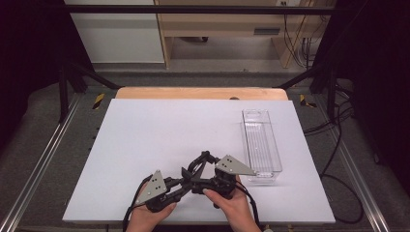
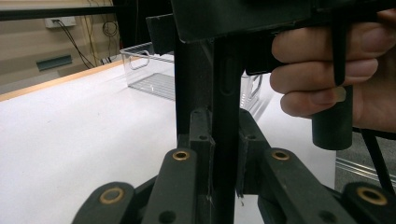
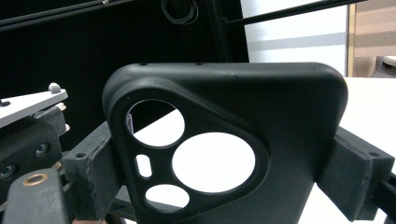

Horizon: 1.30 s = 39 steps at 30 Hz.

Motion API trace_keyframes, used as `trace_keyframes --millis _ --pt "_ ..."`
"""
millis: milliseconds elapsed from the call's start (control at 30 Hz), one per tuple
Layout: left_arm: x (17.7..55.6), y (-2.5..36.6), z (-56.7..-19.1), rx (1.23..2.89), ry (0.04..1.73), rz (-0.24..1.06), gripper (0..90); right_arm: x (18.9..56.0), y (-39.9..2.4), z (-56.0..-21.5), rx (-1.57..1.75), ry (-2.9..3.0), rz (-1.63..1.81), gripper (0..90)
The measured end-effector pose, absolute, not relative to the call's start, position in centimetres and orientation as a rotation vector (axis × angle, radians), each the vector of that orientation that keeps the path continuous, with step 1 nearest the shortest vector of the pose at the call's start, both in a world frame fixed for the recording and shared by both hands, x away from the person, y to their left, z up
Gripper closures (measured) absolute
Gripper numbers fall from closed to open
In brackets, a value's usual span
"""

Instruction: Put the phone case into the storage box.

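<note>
Grippers meet low over the near edge of a white table [image 1: 145, 125], one in each hand, with a black phone case [image 3: 243, 140] caught between them. From above, the left gripper [image 1: 186, 180] points right and slightly away from the person, while the right gripper [image 1: 199, 163] points left toward it, so that the two pairs of jaws cross just in front of the person's hands. The left hand [image 1: 147, 216] and right hand [image 1: 232, 203] come in from the bottom edge, each under a grey three-cornered plate. In the left gripper view, the case [image 2: 224, 116] stands edge-on and upright, and the left jaws are pressed tight on its thin lower edge from both sides; the fingers [image 2: 317, 74] of the right hand curl round a black handle just behind it. In the right gripper view, the case faces the camera broadside, its camera cut-outs at lower left, and the right jaws stand wide apart with their pads [image 3: 355, 163] set against its two long sides, gripping it across its width. A clear plastic bin [image 1: 261, 145] lies on the table to the right of the grippers, near them but not touching, its long side running away from the person.
</note>
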State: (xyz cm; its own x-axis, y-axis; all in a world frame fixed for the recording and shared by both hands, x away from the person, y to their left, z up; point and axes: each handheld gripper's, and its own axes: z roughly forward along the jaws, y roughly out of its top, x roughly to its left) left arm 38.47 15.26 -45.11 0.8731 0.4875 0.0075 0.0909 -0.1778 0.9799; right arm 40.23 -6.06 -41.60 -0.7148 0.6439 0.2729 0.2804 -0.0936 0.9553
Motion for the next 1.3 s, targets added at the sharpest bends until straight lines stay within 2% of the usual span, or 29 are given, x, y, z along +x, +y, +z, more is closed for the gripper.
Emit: trace_keyframes --millis 333,500,1033,1133,1300 --pt "38.54 15.28 -45.22 1.732 0.453 0.379 79.8 40.22 -5.99 -41.57 1.023 1.912 1.855 13.3" --pt "38.62 15.3 -45.27 1.735 0.462 0.398 73.4 40.27 -6.04 -41.6 1.032 1.91 1.841 13.4" --pt "38.96 14.83 -45.34 1.731 0.525 0.406 26.8 40.59 -6.66 -41.6 1.057 1.887 1.809 13.5" --pt "38.94 14.7 -45.34 1.735 0.529 0.408 21.7 40.64 -6.73 -41.61 1.063 1.886 1.807 13.5" --pt "38.92 14.68 -45.32 1.734 0.529 0.41 20.1 40.67 -6.83 -41.59 1.066 1.883 1.801 13.5"
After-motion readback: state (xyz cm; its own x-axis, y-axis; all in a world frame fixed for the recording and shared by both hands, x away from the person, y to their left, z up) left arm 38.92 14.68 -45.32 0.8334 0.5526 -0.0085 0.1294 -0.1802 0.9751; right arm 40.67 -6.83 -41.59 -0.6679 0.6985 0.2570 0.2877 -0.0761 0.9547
